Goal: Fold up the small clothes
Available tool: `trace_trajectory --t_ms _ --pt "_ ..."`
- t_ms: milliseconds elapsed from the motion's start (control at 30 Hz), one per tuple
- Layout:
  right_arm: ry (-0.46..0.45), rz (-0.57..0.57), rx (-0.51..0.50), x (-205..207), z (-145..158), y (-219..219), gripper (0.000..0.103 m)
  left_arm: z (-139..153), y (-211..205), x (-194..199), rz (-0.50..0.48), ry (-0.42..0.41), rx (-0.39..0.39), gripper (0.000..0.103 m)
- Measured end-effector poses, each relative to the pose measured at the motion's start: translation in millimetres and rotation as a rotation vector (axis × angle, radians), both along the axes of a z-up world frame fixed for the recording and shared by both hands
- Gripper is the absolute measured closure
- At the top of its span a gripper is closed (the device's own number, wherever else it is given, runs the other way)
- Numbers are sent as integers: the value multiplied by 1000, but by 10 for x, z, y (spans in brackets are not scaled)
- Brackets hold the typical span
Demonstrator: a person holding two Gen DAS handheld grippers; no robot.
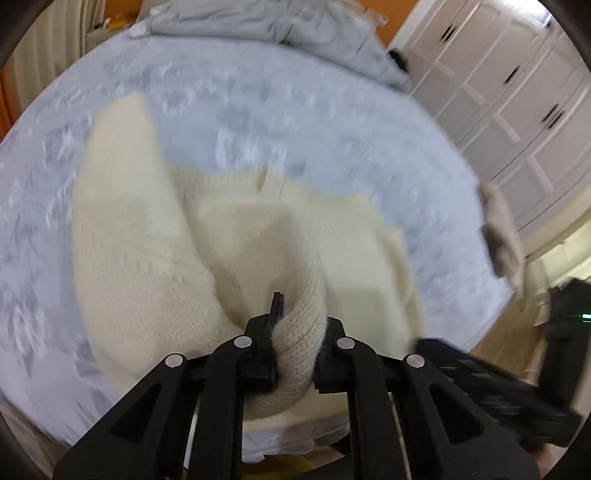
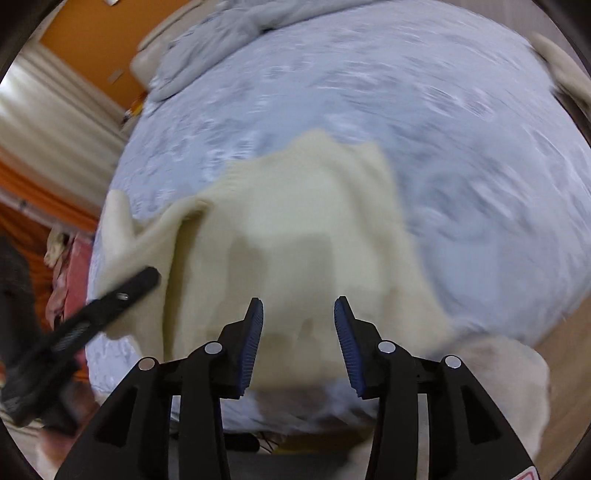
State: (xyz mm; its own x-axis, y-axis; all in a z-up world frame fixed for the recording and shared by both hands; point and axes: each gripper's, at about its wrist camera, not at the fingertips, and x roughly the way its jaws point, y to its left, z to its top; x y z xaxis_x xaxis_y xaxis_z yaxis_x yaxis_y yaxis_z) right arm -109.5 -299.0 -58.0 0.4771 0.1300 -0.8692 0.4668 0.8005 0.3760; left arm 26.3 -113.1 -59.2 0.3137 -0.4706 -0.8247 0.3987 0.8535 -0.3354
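Fingers of my left gripper (image 1: 295, 332) are clenched on a rolled fold of the cream knit sweater (image 1: 236, 236) — I hold a thick bunch so the soft knit cannot slide out while I carry that edge across. From the pinch the fabric fans out toward twelve o'clock, one long sleeve (image 1: 114, 147) running up toward eleven o'clock over the pale blue patterned bedspread (image 1: 258, 110).

In the other wrist view my right gripper (image 2: 298, 325) stands released, its blue ribbed pads (image 2: 253, 343) apart with nothing pressed between them; the sweater (image 2: 295, 229) lies beneath and ahead of them, spread on the bedspread (image 2: 461, 166). I judge that hand is free so it can take a new hold or smooth the fold. My left gripper's black finger (image 2: 122, 291) shows there at about nine o'clock, reaching onto the sweater's edge.

A crumpled grey blanket (image 1: 295, 33) sits at twelve o'clock at the far end of the bed, well apart from the sweater. White panelled wardrobe doors (image 1: 517, 92) fill the two o'clock side. A beige garment (image 1: 502, 236) at three o'clock hangs off the bed's edge — likely waiting its turn. Both views are blurred.
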Motion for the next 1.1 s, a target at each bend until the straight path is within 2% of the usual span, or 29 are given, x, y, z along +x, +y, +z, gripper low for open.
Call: trace_trajectory --t_ms 67,167,233,333,433,567,667,800,867,967,1000,1067,1100 --pt "-6 -23 4 -212 -38 -107 61 -61 -2 -131 -7 -8 16 91" --pt "-17 -33 49 -297 -132 -134 59 30 52 -224 -23 -46 39 92" --pt "-28 -4 77 -231 -168 -59 60 145 267 -218 23 -55 6 91" --pt "-49 59 23 -93 -93 120 56 360 772 -79 133 -43 -80 92" --pt "-76 98 6 -35 -96 218 53 563 1176 24 211 -54 -121 92" --pt "-74 46 85 -98 -208 118 53 707 1252 96 223 -49 -149 93" --pt "-119 -10 132 -212 -138 -1 53 744 854 46 156 -49 -146 93" --pt "-158 -63 99 -465 74 -278 53 762 5 -160 -14 -49 -146 93" --pt "-165 -97 90 -613 134 -423 53 699 -502 -343 -127 -53 -121 93" --pt "-157 -143 62 -792 168 -649 51 278 -1130 -574 -248 17 -15 92" --pt "-148 -156 53 -836 163 -721 51 127 -1239 -639 -253 40 37 91" --pt "-140 -170 48 -899 174 -805 51 41 -1243 -763 -243 40 64 82" --pt "-147 -169 48 -938 196 -827 47 87 -1142 -869 -246 14 21 70"
